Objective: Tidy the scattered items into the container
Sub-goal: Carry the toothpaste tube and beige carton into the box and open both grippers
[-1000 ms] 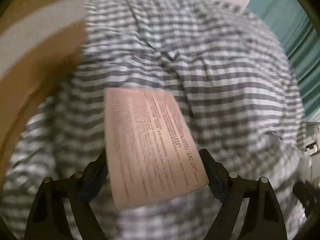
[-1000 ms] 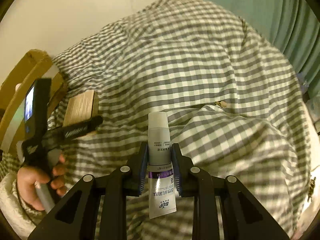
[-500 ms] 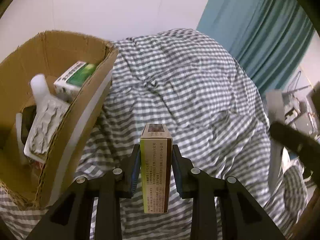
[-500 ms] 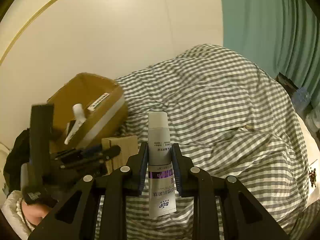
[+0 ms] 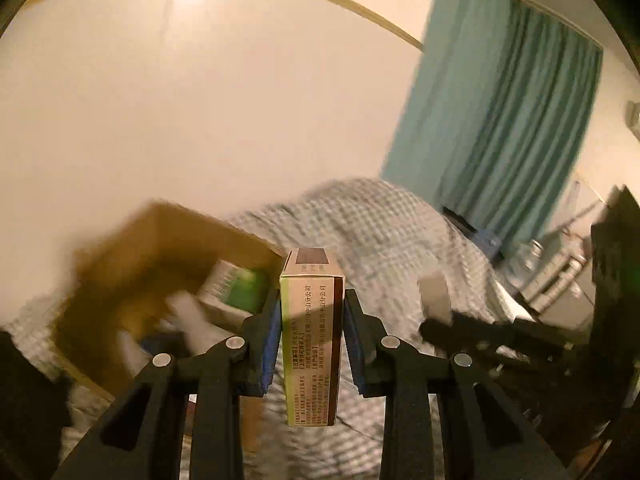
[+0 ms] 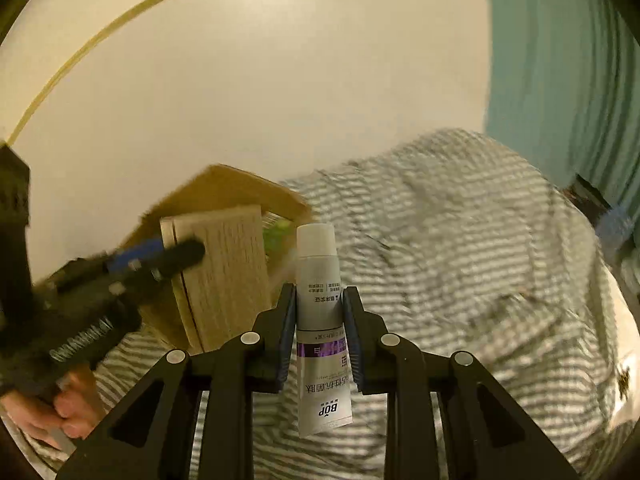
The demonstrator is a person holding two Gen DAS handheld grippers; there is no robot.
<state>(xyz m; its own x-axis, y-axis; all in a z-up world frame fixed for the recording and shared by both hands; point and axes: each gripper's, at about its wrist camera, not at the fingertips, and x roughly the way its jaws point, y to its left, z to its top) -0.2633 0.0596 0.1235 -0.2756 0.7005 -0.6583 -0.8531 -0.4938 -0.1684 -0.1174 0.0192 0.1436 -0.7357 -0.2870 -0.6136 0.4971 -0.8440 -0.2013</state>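
Observation:
My left gripper (image 5: 312,300) is shut on a cream, green and brown medicine box (image 5: 314,332), held upright on its narrow edge. It hangs just right of an open cardboard box (image 5: 132,264), which holds a green carton (image 5: 236,284) and a blurred white bottle (image 5: 188,312). My right gripper (image 6: 319,296) is shut on a grey-and-white tube (image 6: 320,312), cap pointing away. In the right wrist view the medicine box (image 6: 224,272) shows its broad face in front of the cardboard box (image 6: 240,186). A black finger (image 6: 176,258) of the left gripper lies across it.
Everything sits over a bed with a grey-and-white checked duvet (image 6: 460,240). A cream wall (image 5: 200,100) rises behind the cardboard box. Teal curtains (image 5: 500,120) hang at the right. A hand (image 6: 60,408) grips the left tool's handle.
The left gripper closed on the medicine box that lay flat on the duvet, then lifted it up beside the cardboard box. The right gripper carried the tube up and toward the box.

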